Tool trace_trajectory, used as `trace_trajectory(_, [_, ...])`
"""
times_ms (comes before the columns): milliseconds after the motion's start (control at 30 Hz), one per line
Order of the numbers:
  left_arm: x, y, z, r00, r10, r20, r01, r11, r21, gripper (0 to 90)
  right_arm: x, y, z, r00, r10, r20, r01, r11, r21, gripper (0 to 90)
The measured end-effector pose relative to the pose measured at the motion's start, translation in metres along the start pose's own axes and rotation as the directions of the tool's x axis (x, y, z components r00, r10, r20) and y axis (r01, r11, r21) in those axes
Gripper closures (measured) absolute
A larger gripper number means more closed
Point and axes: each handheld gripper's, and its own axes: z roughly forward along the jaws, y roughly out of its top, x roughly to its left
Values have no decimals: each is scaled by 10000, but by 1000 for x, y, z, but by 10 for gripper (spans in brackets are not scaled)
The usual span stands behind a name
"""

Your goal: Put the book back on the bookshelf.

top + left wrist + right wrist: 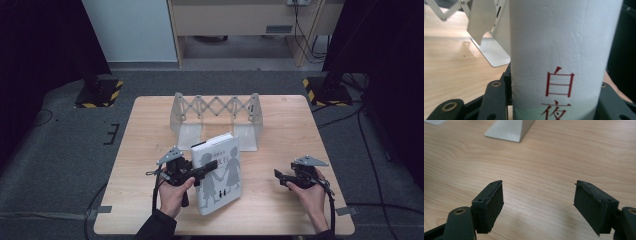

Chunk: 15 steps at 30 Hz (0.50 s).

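- Bench (pixel 150 200): light wood top, square to the person, standing on grey carpet.
- Left hand (pixel 172 195): comes in from the bottom edge and carries the left gripper (pixel 206 167), with its grey three-cornered plate on top and a cable trailing down.
- Left gripper, jaws: closed on the spine side of the book (pixel 219 172). In the left gripper view the white spine (pixel 559 55) stands between the two black jaws and touches both, with red characters printed down it.
- Book: white cover with grey silhouettes of two figures holding hands. It sits at the bench's centre, near the front, its far end tilted up toward the rack.
- Rack (pixel 217 117): pale metal expanding bookstand with a scissor lattice between two upright end plates, just behind the book. One end plate and its flat foot (pixel 489 51) appear in the left gripper view.
- Right hand (pixel 310 195): rests on the bench well right of the book.
- Right gripper (pixel 276 173): points left, jaws spread wide with nothing between them; bare wood lies beneath them in the right gripper view (pixel 537 205).
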Motion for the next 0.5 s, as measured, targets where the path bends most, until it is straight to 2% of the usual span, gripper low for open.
trace_trajectory(67, [0,1,-2,10000,33,-65,-33,10000,35,524,-1,-1,2,9999,-33,154,29,9997,253,238])
trace_trajectory(233, [0,4,-4,9999,17,-171,-15,9999,116,523,1,-4,8,9978,-467,474,431,9963,742,233])
trace_trajectory(367, [-1,8,-7,9990,234,-381,-230,9997,117,523,0,-5,11,9964,-551,638,489,9943,945,203])
trace_trajectory(400, [-1,10,-10,9978,384,-544,-378,9992,114,522,-1,-5,12,9962,-525,696,456,9942,971,191])
trace_trajectory(500, [1,15,-15,9967,375,-718,-376,9993,-9,522,-2,-5,14,9963,-465,725,378,9924,1174,175])
